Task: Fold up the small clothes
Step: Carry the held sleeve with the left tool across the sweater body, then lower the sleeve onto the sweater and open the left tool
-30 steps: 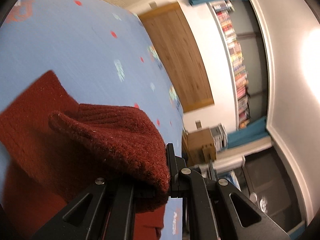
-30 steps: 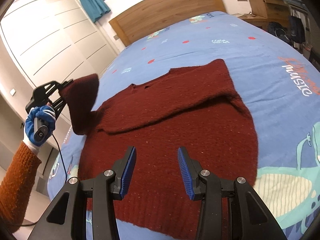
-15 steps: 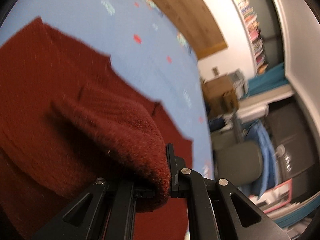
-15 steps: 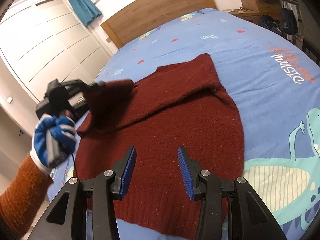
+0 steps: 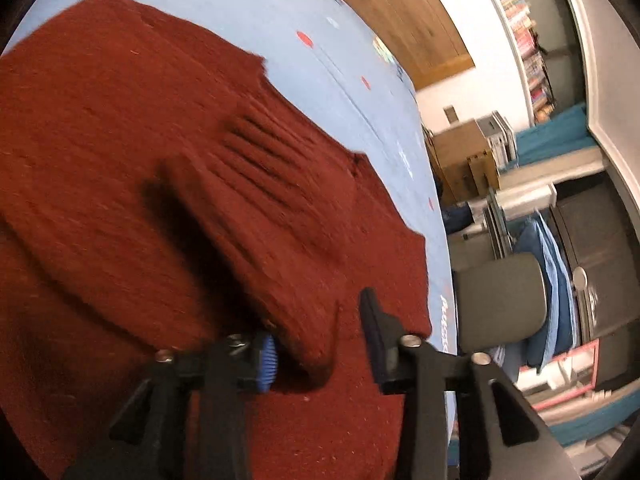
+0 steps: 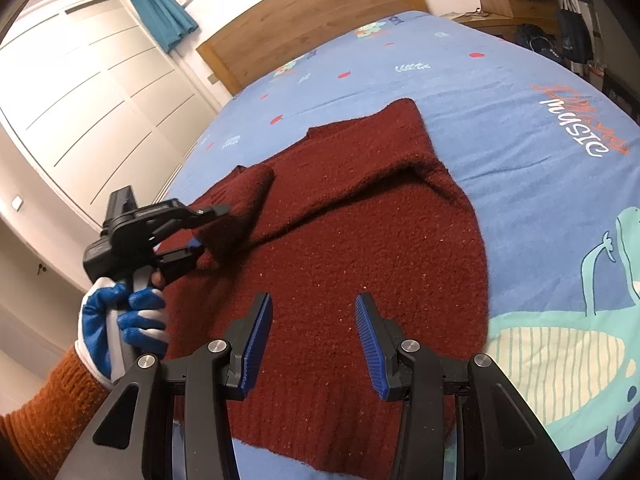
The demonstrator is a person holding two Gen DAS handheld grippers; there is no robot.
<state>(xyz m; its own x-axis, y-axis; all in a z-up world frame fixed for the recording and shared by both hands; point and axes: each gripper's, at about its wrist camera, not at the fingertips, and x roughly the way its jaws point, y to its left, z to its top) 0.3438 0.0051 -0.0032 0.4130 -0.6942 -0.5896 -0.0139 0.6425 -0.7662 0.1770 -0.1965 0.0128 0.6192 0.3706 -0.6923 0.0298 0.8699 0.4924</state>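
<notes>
- Dark red knitted sweater spread flat on the blue printed bedcover, hem nearest the right wrist camera, neckline toward the wooden headboard.
- One sleeve laid across the body; ribbed cuff end lying between the left gripper fingers, which have just been opening. Pads now apart from the knit, cuff resting loose on the body.
- Other sleeve already folded in, forming a ridge across the chest on the far side.
- Handling, as a judgement: thick, soft, floppy wool; light; not slippery, grips itself and the cover, so folds likely to stay put. Apt to bunch and stretch if dragged. Best taken at ribbed hem corners or shoulder seams, where the knit is firm.
- Right gripper hovering over the lower body of the sweater, fingers moderately apart, nothing between them.
- Left hand in a blue and white glove, orange knitted cuff at the wrist.
- Around: white wardrobe doors, teal curtain, bookshelves, grey chair and cardboard box beside the bed.
- Nothing on the cover obstructing a fold; only the left gripper itself over the sleeve.
</notes>
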